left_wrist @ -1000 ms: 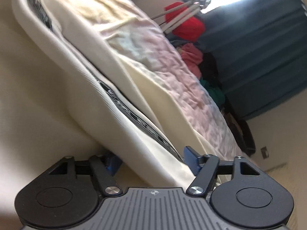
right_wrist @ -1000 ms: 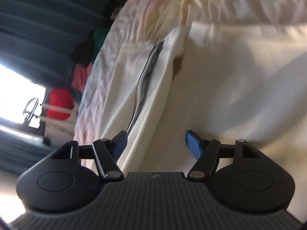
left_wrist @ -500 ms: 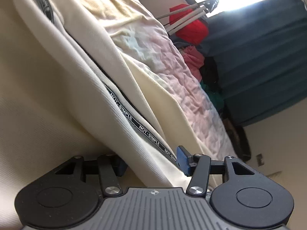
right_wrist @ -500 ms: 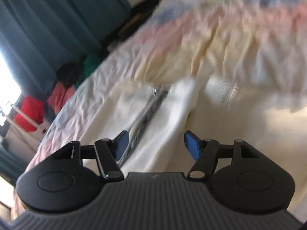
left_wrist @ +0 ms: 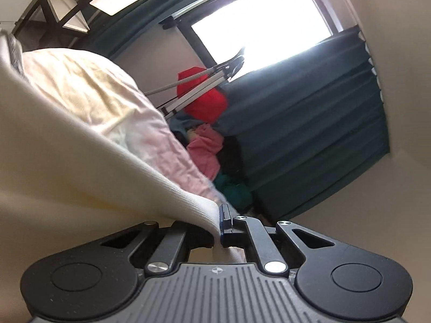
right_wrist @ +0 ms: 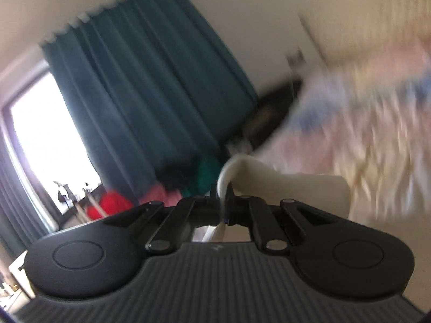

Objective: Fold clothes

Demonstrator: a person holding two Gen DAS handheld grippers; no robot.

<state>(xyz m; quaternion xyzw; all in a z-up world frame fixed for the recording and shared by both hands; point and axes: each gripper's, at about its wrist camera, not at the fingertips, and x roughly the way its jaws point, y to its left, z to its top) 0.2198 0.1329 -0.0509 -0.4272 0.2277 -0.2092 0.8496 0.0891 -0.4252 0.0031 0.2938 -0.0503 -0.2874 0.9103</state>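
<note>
A cream ribbed garment (left_wrist: 67, 175) fills the left of the left wrist view and drapes from my left gripper (left_wrist: 217, 222), which is shut on its edge. In the right wrist view, my right gripper (right_wrist: 225, 202) is shut on another edge of the same cream garment (right_wrist: 282, 185), which curls up out of the jaws. Both grippers hold the cloth lifted above the bed. The rest of the garment is hidden below the grippers.
A bed with a pink and yellow quilt (left_wrist: 113, 107) lies behind the garment, also blurred in the right wrist view (right_wrist: 363, 134). A pile of red, pink and green clothes (left_wrist: 207, 145) sits by dark teal curtains (left_wrist: 309, 134) under a bright window. A metal rack (left_wrist: 199, 86) stands there.
Both grippers have closed on the cream garment's edges and lifted it. The views swung up from the bed toward the curtains and window. The right wrist view is motion-blurred.
</note>
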